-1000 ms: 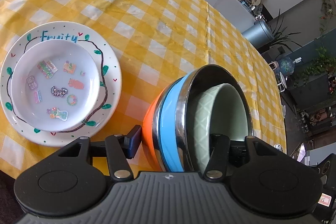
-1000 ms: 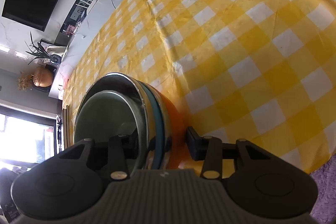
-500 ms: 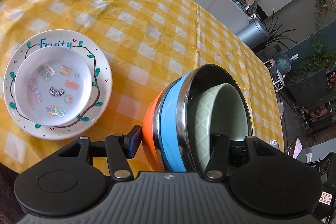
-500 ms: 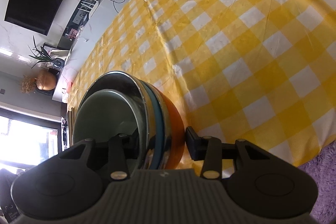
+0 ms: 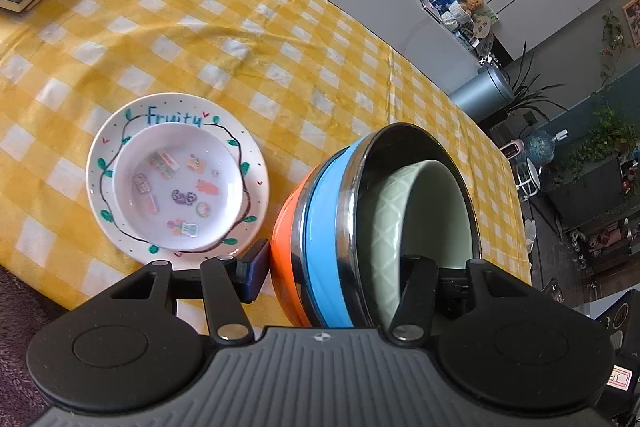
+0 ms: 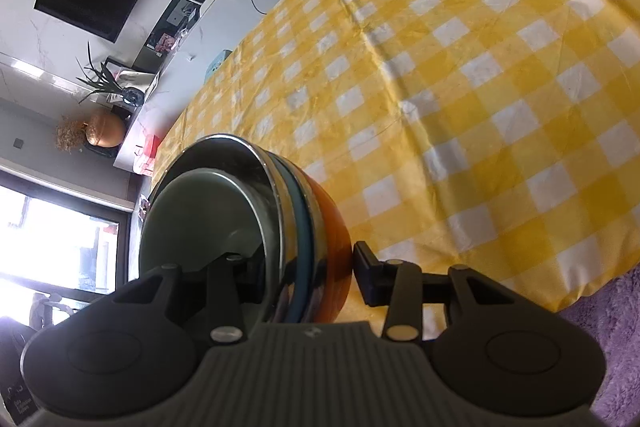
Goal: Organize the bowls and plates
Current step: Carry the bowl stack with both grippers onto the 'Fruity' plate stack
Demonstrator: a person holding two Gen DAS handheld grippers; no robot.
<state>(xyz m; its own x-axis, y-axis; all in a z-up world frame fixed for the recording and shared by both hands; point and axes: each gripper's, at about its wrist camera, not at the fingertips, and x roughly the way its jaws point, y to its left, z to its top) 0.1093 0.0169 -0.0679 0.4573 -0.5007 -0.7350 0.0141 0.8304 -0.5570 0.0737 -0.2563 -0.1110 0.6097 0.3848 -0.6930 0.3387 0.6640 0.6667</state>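
Left hand-held gripper and right hand-held gripper clamping bowl stack, plates beside table edge

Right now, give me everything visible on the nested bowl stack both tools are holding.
The bowl stack is tilted on its side, mouth facing away from the plates. Nested from outside in: an orange bowl, a blue bowl with shiny metal rims, and a pale green ceramic-looking bowl with a lattice pattern. The left tool and right tool each clamp its wall, one finger inside, one outside. The checked tablecloth shows behind it; whether it touches is unclear.
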